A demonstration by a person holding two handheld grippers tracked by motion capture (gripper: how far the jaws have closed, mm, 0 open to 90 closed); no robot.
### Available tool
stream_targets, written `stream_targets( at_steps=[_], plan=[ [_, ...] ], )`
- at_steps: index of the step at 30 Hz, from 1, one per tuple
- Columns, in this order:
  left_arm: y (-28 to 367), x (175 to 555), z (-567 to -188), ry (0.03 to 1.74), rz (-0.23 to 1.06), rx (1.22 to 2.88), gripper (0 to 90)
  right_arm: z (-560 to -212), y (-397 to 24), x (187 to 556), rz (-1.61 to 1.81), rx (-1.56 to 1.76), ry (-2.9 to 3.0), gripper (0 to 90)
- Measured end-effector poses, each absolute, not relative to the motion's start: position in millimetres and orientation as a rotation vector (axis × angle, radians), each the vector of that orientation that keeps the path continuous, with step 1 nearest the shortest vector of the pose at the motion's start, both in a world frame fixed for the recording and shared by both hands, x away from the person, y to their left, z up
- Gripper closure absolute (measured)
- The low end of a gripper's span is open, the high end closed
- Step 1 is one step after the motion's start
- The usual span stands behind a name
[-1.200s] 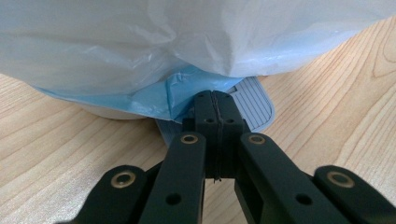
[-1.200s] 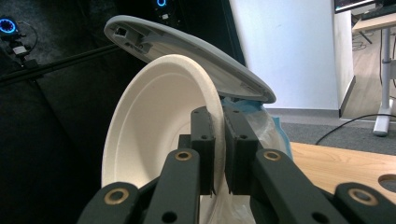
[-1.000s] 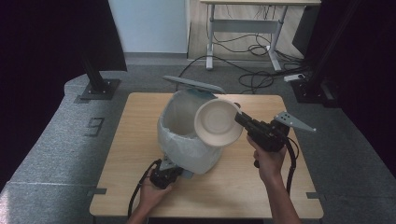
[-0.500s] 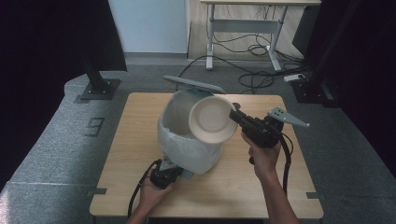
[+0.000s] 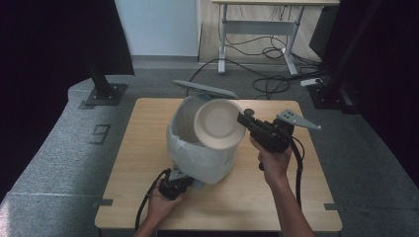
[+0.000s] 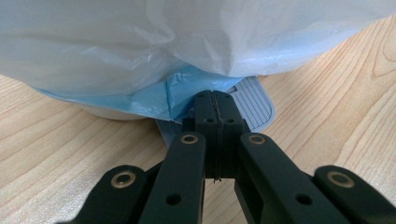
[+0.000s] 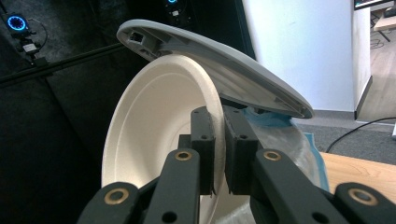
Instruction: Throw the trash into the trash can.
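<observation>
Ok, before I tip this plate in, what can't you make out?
- Inside of the bin, high view: hidden by the plate and liner.
- Pedal, left gripper view: its near part is covered by the left gripper.
- Far side of the plate, right gripper view: turned away.

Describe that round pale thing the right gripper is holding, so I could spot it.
Start at the wooden table and find the bag-lined pedal bin at its middle, its grey lid raised. Over the bin's mouth, the right gripper pinches the rim of a cream paper plate, tilted on edge: the only flat disc there.
</observation>
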State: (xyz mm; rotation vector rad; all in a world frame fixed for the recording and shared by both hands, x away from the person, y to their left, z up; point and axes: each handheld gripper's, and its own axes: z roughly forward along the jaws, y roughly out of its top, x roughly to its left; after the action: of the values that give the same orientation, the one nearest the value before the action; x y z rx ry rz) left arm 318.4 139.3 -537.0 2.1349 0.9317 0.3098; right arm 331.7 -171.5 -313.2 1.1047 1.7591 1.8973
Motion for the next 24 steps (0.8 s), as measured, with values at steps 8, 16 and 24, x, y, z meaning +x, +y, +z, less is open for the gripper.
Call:
stream_targets(
  at_steps=[8,16,24],
  plan=[
    [139.4,318.5,-537.0,0.931,0.309,2.135,90.0,-310.3,-164.7,335.0,1.898,1.098,1.770,83.3],
    [139.3,318.4,-537.0,0.930,0.311,2.137,90.0,-310.2,-159.1,338.6,1.891,1.096,1.782,83.3],
    [139.4,318.4,-537.0,0.930,0.310,2.136,90.0,-310.8,-159.1,340.9,1.891,1.101,1.778,83.2]
  ],
)
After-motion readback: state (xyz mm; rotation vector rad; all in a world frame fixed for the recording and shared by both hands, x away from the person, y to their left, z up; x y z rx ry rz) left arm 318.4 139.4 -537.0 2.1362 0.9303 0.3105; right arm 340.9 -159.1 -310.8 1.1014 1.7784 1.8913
